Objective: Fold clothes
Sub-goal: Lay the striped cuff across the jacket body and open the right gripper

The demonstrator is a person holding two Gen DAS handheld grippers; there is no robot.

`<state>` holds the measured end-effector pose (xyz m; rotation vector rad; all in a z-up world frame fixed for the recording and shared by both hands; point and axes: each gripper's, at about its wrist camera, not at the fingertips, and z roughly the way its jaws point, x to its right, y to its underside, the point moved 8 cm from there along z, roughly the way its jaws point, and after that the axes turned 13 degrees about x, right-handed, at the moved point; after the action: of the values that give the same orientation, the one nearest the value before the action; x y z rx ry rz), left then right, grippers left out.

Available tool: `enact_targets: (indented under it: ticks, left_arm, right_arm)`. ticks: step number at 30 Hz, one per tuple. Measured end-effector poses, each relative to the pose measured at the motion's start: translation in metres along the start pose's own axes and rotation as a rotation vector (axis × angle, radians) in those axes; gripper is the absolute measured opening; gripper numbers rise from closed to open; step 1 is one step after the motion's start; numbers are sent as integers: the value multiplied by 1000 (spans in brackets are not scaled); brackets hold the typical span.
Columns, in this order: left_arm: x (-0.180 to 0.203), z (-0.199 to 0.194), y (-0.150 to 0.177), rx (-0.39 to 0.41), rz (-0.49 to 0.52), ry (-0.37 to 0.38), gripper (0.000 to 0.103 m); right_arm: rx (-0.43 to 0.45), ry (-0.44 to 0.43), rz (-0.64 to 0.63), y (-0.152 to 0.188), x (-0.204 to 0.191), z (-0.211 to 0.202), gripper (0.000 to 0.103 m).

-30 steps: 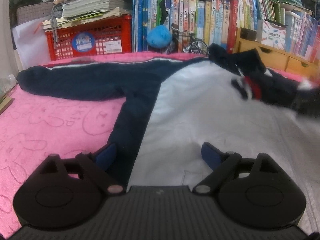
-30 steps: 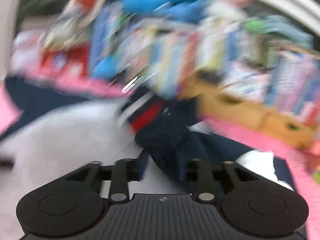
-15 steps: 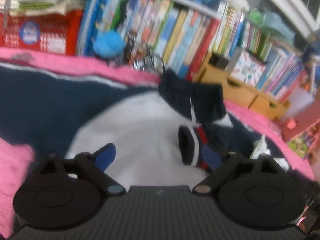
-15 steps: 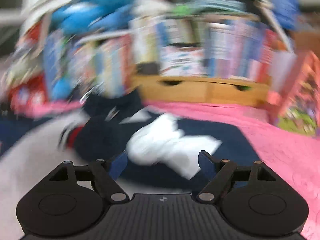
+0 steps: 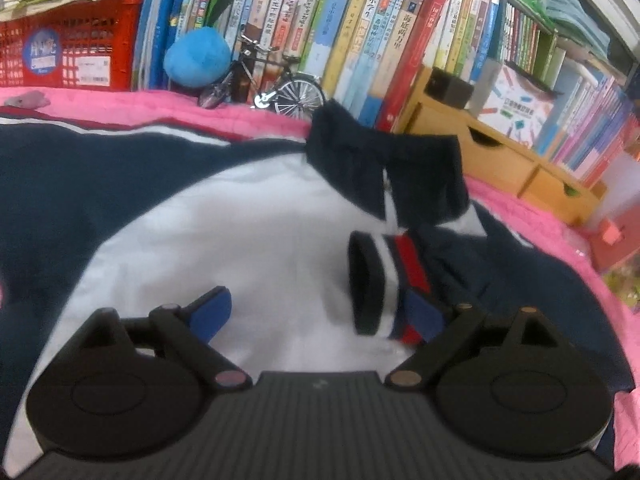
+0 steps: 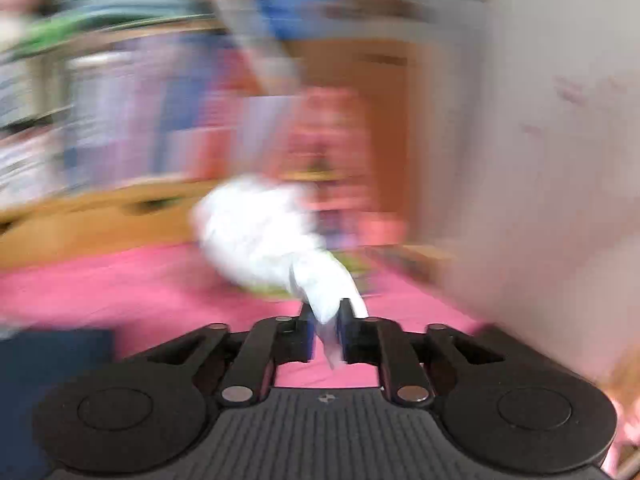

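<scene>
Jacket (image 5: 224, 232) lengthwise left-right, left hand-held gripper (image 5: 316, 312) wide, right hand-held gripper (image 6: 326, 326) pinching white cloth (image 6: 272, 240).

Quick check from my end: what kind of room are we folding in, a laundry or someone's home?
Most likely a home, probably a child's bedroom or study. The jacket lies on a pink blanket, backed by packed books, a model bicycle and wooden drawers.

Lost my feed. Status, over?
Left claw open over jacket. Right claw shut on white cloth, view blurred. Folded sleeve cuff beside left claw.
</scene>
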<state>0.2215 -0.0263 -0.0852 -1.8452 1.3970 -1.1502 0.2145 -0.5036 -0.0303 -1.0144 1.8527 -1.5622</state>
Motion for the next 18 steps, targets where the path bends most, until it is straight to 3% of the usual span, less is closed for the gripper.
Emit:
enact_targets:
  ticks: [1,2,3,8,11,14,17,18]
  left_arm:
    - [2,4,1,4,-7,2,95]
    - [4,7,1,8,-13,2,97]
    - [6,11,2,12,-9,-4,99]
    - [18,25,0,17,-5,-20,99]
    - [12,21,-3,14,-100,15,99]
    - [4,19,-3,19,-218,57,101]
    - [20,27,-1,31,-80,8,100]
    - [28,30,1,34,-13,-8,82]
  right_arm:
    - [-19,-20,42,0,14,6,62]
    - [-33,-89,80,3,17,4,88]
    - [-47,-155,104,7,18,0,94]
    - [-100,-430,68,41,-12,-50,94]
    - [-95,-578,-7,50,-41,-94,95]
    - [-48,-654,-137,56,-67,-133,96]
    - [14,-665,-282,65,-89,-159,96]
    - [29,-667,-320,67,-96,-165,96]
